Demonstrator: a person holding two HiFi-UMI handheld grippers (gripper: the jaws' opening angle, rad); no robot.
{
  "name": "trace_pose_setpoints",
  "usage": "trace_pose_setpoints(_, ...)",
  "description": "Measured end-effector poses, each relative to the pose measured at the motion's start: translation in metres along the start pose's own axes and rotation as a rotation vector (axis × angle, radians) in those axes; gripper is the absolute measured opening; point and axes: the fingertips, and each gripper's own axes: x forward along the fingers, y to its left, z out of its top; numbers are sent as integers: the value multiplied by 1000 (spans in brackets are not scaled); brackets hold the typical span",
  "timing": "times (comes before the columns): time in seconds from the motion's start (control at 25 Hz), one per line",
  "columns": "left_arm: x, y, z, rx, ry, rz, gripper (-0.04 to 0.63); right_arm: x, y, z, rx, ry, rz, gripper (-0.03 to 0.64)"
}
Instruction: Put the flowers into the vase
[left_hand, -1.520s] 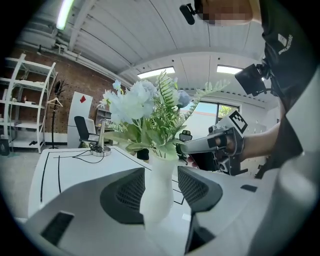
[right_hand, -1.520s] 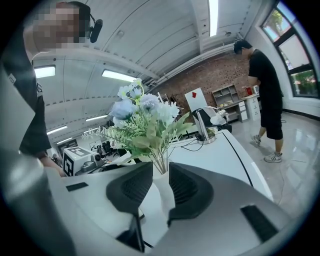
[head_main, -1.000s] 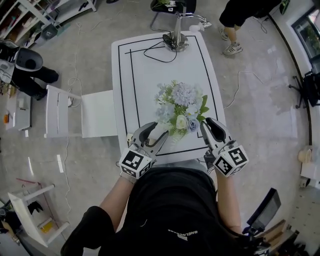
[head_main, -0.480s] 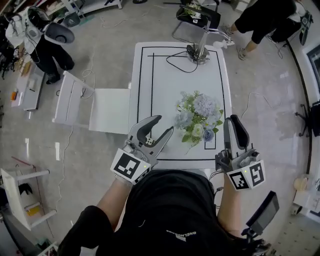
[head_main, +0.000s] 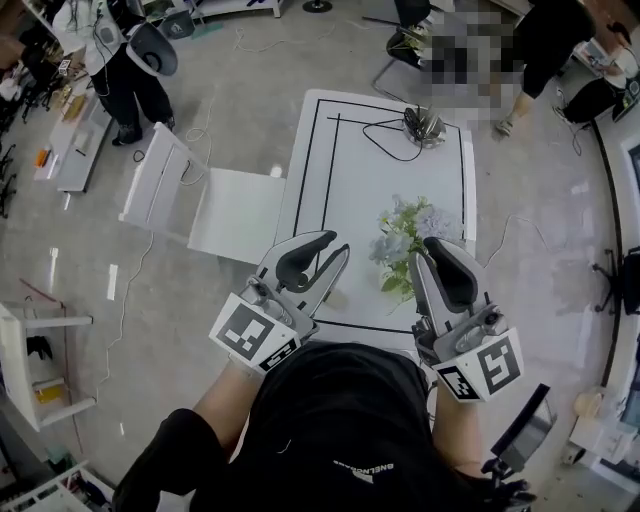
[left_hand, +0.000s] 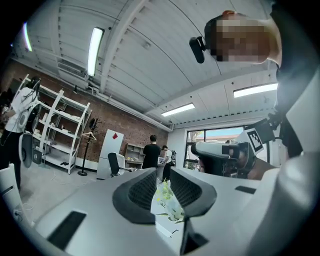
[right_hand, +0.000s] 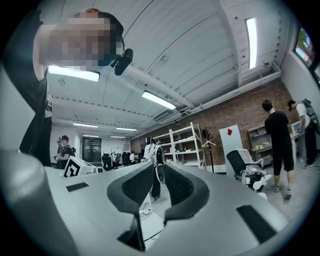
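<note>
Flowers (head_main: 410, 235): bouquet is seen on the white table (head_main: 350, 180), at its 4 o'clock part in the head view.
Left gripper (head_main: 341, 246): held at 9 o'clock of the flowers; jaws closing, nothing gripped between them.
Right gripper (head_main: 432, 246): held at 5 o'clock; jaws narrowly parted, empty.

Bench (head_main: 340, 200): white top, marked with black rectangular border lines.
Cable (head_main: 385, 148): black, looped on the far end of the bench.
Metal stand (head_main: 424, 125): at the bench's far edge, beside the cable.
Chair (head_main: 240, 215): white, just beside the bench's left edge.
Shelving (left_hand: 60, 125): white open racks against a brick wall (left_hand: 115, 122).
Ceiling lights (left_hand: 94, 50): long strips, lit.
Bystanders: one (head_main: 125, 55) far left, one (head_main: 550, 45) far right, both on the floor.
</note>
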Motion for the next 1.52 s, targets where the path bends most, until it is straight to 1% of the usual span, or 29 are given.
trace_pose_setpoints(0.2, -12, 4, 2, 8, 3, 27, 61, 15, 26, -16, 27, 12, 75, 77)
trace_pose_setpoints(0.28, -16, 5, 2, -3, 7, 38, 52, 19, 33, -23, 41, 23, 93, 77)
trace_pose_setpoints(0.4, -21, 4, 3, -17, 7, 38, 37, 22, 40, -31, 57, 32, 109, 77)
trace_pose_setpoints(0.6, -30, 0, 2, 2, 15, 48, 12, 24, 49, -44, 101, 49, 122, 75)
trace_pose_setpoints(0.88, -32, -4, -8, -19, 51, 31, 6, 23, 62, -59, 73, 93, 163, 67)
trace_pose_setpoints(1.12, -32, -5, -8, -29, 64, 20, 6, 24, 66, -67, 87, 115, 171, 67)
trace_pose_setpoints(1.28, -34, -4, -12, -29, 74, 28, 6, 25, 66, -68, 90, 115, 173, 67)
trace_pose_setpoints(1.4, -35, -6, -16, -33, 93, 20, 6, 24, 66, -68, 91, 115, 168, 67)
trace_pose_setpoints(1.52, -33, -5, -14, -31, 93, 18, 6, 25, 63, -67, 92, 115, 166, 67)
